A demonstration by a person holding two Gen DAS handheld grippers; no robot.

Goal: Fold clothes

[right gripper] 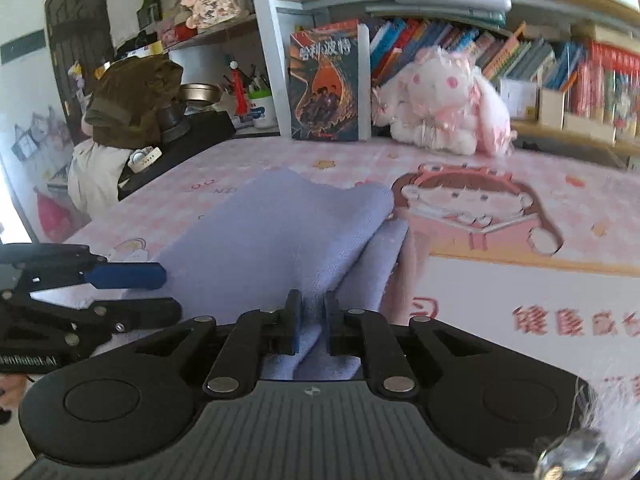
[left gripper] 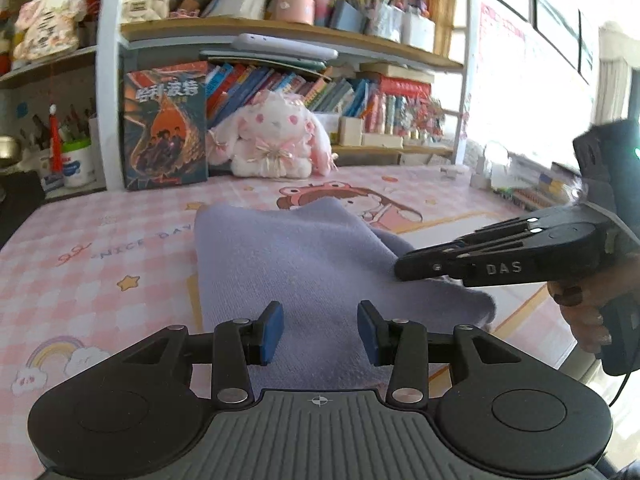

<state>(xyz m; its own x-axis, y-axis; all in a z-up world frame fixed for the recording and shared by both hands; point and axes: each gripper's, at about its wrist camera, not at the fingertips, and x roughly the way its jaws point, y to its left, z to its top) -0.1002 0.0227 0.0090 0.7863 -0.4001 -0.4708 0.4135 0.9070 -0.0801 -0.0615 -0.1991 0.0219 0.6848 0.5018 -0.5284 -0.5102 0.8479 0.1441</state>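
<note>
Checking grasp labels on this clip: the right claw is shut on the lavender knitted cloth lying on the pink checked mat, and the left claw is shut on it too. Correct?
Not quite. The left claw is open above the lavender knitted cloth, its blue pads apart, as the left wrist view shows. The right claw is shut on the cloth, on the pink checked mat.

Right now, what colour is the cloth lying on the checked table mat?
Lavender-purple knit cloth, plain with no pattern; clearest in the left wrist view.

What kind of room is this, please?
Probably a child's bedroom or study corner at home: shelves packed with books, a plush rabbit, and a desk with a pink cartoon mat where a purple cloth lies.
</note>
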